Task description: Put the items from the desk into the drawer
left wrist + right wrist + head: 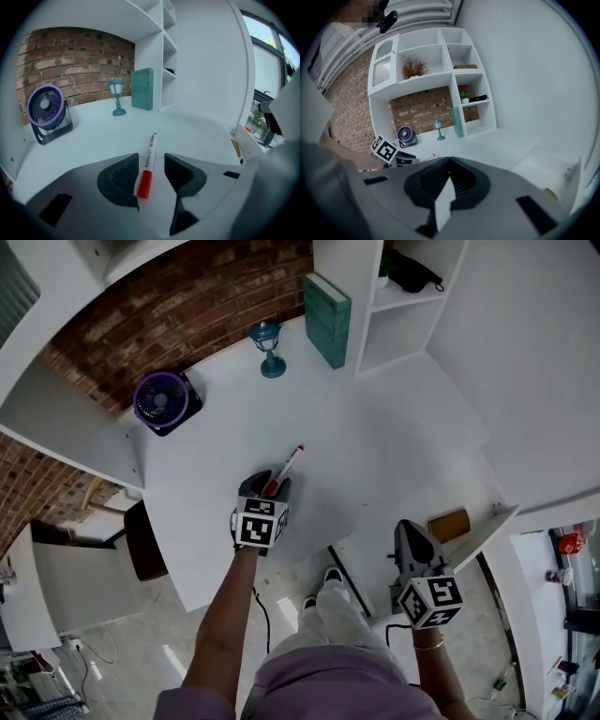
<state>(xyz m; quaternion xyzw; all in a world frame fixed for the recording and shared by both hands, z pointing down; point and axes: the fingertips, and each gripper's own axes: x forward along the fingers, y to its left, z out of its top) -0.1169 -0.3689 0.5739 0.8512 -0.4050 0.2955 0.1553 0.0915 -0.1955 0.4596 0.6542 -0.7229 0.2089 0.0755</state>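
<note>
The marker (147, 164) lies flat on the desk (356, 427), its red cap between the parted jaws of the left gripper (151, 162), which straddle it without clamping. It looks light, stiff and smooth, likely to roll or pivot if pinched at the end, so a hold nearer mid-barrel seems safer. The right gripper (449, 161), jaws together on nothing, hangs beside the open drawer (491, 519).
</note>
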